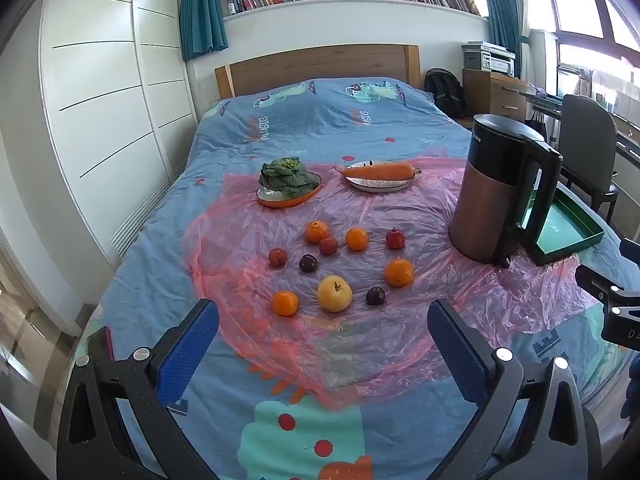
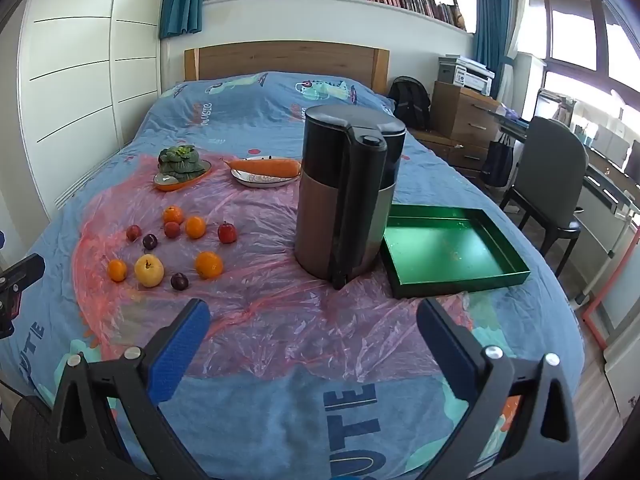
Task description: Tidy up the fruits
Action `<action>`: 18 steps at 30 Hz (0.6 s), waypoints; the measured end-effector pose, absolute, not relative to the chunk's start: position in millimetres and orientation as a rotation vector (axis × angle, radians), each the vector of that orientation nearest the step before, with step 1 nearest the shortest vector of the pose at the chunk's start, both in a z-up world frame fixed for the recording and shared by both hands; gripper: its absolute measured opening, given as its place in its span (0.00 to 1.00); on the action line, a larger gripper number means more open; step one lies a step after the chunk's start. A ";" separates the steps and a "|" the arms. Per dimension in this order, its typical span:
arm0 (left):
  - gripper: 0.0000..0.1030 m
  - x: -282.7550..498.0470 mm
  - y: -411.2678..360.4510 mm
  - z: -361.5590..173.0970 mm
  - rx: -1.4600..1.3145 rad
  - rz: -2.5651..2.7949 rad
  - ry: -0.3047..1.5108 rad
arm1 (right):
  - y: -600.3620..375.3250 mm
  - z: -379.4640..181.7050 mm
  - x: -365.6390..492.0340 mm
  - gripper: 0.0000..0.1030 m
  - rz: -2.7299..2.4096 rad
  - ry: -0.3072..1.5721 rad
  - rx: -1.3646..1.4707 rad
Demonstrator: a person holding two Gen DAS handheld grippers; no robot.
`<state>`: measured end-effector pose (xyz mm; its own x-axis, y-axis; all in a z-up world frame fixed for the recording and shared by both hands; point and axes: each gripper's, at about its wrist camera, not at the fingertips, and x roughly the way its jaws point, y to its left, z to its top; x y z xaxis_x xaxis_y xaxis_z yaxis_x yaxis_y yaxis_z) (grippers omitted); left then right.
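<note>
Both sets of blue-padded fingers stand spread wide with nothing between them: the left gripper (image 1: 323, 322) at the bottom of its view, the right gripper (image 2: 314, 320) at the bottom of its own, each hovering above the bed (image 1: 360, 120) and touching nothing.

Across the bed lies a wrinkled pink plastic sheet (image 1: 360, 340), and everything sits on it. The right view shows the whole green tray (image 2: 452, 248), lying just right of centre; in the left view only a corner of it peeks out behind the kettle (image 2: 344, 196), at the right edge. That tall kettle stands in mid-frame for the right camera, its handle facing the lens, with the tray just beside it.

Toward the upper middle sit two dishes: an orange plate of leafy greens (image 1: 286, 178) and a white plate carrying a carrot (image 1: 378, 171).

The fruits are scattered loose in the centre of the left view, left of centre in the right view, well apart from the tray. Among them are a yellow apple (image 1: 334, 293), four oranges, one of them (image 1: 399, 272) to its upper right, a red apple (image 1: 395, 239), and several dark plums, one (image 1: 375, 295) just right of the yellow apple.
</note>
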<state>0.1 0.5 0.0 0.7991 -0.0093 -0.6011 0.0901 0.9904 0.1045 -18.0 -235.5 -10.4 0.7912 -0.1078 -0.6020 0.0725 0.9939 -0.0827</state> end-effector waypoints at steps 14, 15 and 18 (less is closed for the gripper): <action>0.99 -0.5 2.6 1.6 0.116 -0.044 0.611 | -236.1 -25.7 -16.4 1.00 -0.096 0.680 -0.059; 0.99 -0.2 3.3 1.6 0.120 -0.044 0.608 | -235.6 -24.4 -16.0 1.00 -0.097 0.682 -0.061; 0.99 0.1 2.8 1.6 0.124 -0.042 0.611 | -236.1 -20.6 -17.2 1.00 -0.095 0.682 -0.059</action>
<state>0.1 2.8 1.6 0.8182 -0.0030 -0.5749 0.0762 0.9917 0.1033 -17.2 -236.1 -20.6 0.7722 -0.1071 -0.6263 0.0681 0.9940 -0.0859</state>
